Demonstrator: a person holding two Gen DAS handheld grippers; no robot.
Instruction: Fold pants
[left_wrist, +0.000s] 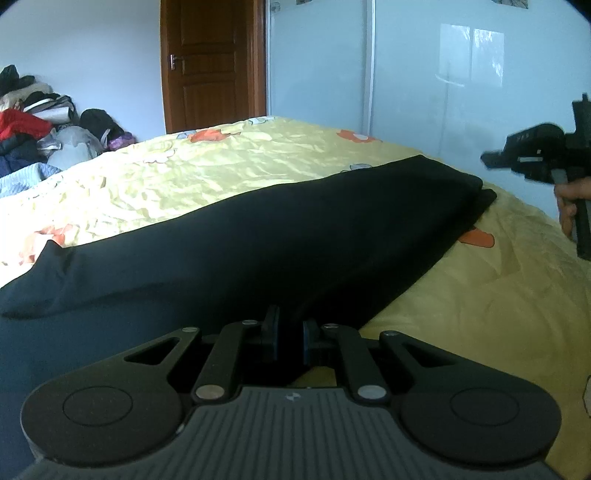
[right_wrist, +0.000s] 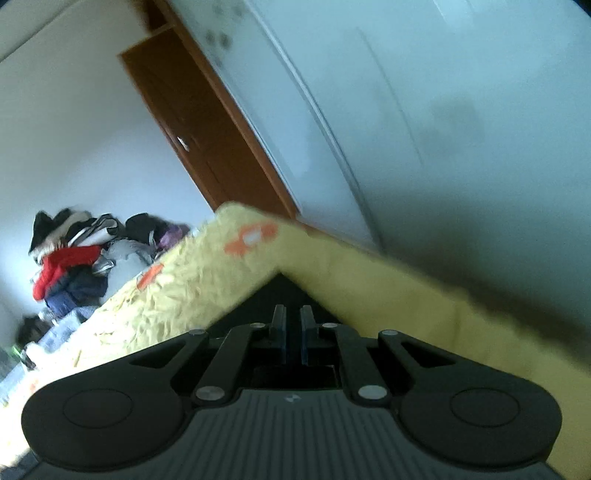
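Observation:
Black pants lie flat and long across the yellow bedsheet, running from near left to far right. My left gripper sits low at the near edge of the pants, its jaws nearly closed with dark cloth between the pads. My right gripper shows in the left wrist view held in the air to the right of the pants' far end, a hand on its handle. In the tilted, blurred right wrist view its jaws stand close together, with a dark corner of pants just ahead; I cannot tell if it holds cloth.
A pile of clothes lies at the far left beside the bed. A brown door and white wardrobe panels stand behind. The sheet has orange prints.

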